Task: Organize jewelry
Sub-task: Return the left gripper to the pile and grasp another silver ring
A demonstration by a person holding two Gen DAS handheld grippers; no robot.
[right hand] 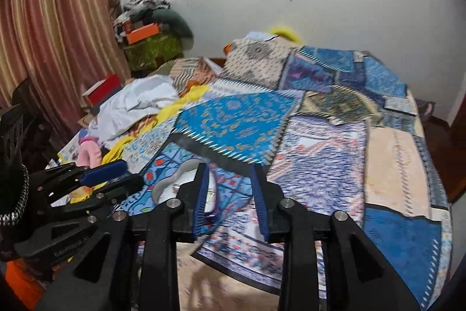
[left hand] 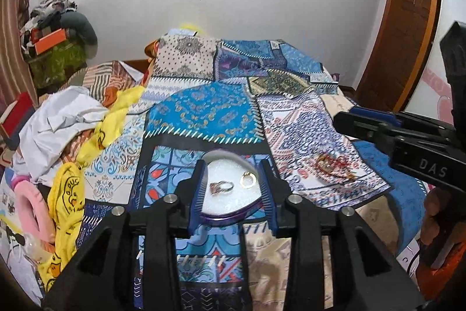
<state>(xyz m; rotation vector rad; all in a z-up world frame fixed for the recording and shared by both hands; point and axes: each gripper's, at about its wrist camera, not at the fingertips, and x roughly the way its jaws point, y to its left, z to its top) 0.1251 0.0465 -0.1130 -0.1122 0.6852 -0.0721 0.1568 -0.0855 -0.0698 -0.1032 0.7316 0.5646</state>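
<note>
A purple-rimmed jewelry box (left hand: 225,219) with a white foam inside lies on the patchwork bedspread (left hand: 204,112). On the foam lie a silver ring with a stone (left hand: 220,187) and a gold ring (left hand: 248,180). My left gripper (left hand: 233,179) is open, its blue-padded fingers on either side of the box. A tangle of gold and red jewelry (left hand: 335,165) lies on the bedspread to the right. My right gripper (right hand: 230,182) is open and empty above the bedspread, with the box (right hand: 186,182) at its left finger. It shows from the side in the left wrist view (left hand: 346,121).
A heap of white, yellow and pink clothes (left hand: 67,136) lies at the left of the bed. A red box (right hand: 102,89) and a stack of things (left hand: 55,48) stand by the striped curtain (right hand: 52,34). A wooden door (left hand: 407,34) is at the right.
</note>
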